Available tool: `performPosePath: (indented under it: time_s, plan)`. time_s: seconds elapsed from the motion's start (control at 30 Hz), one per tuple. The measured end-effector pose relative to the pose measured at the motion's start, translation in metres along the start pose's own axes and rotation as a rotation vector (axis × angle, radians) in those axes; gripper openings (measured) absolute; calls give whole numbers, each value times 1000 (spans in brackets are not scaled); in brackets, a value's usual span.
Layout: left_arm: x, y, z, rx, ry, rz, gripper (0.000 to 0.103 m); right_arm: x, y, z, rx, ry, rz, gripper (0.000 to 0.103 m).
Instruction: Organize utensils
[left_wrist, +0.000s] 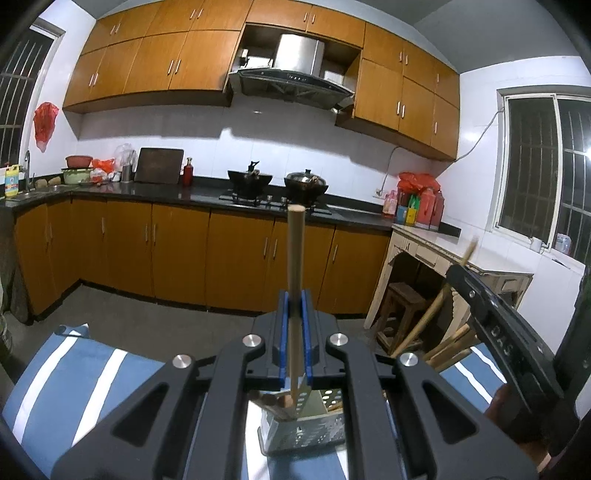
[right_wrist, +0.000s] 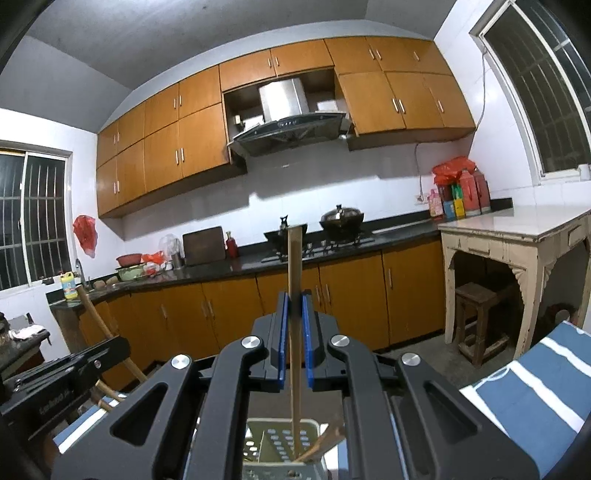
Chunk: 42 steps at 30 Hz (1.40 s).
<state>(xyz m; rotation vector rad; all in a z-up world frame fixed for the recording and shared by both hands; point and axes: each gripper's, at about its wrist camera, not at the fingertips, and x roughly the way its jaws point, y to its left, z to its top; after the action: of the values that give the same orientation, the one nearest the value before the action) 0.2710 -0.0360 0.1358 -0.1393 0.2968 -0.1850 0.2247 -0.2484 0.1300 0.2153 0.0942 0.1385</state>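
In the left wrist view my left gripper is shut on an upright wooden utensil handle. Its lower end dips into a perforated metal holder below the fingers. My right gripper shows at the right with another wooden handle. In the right wrist view a flat wooden handle stands between the blue pads of my right gripper. A thin gap shows beside it, so the jaws are open. Its foot rests inside the perforated holder with other wooden utensils. My left gripper is at the lower left.
The holder stands on a blue-and-white striped cloth. Behind runs a dark counter with two woks on a stove. A pale table with a wooden stool under it stands at the right.
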Motion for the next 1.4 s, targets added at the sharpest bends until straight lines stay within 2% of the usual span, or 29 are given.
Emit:
performPosePath:
  time_s: [0.03,0.1,0.17,0.37,0.77,1.0,1.2,1.3,1.4]
  plan:
    - [-1,0,0,2,3,5,10,-3,-1,0,0,2,-1,26]
    - [-3,1,-1,3,5,10,13,-8,-2,1,-1,-3,-5,35]
    - [-8,1,0,7,1,17,17,-14,-3,4,-5,-4,-3,35]
    - [-26,1,4,11,-17,34,22,-38,-6,14,0,-24,-1,35]
    - [-71,6,-3,23,-36,61,26,-91,-8,19,-14,-54,-1,50]
    - [-102,11,-20,29,-24,72,33,-118,-9,8,-12,-38,0,66]
    - [-118,13,-38,46,11,88,40,-131,-12,-10,0,23,7,76]
    - [-125,13,-50,54,31,94,47,-137,-14,-18,6,48,4,85]
    - [-136,16,-64,57,45,92,60,-146,-14,-29,-4,74,8,95]
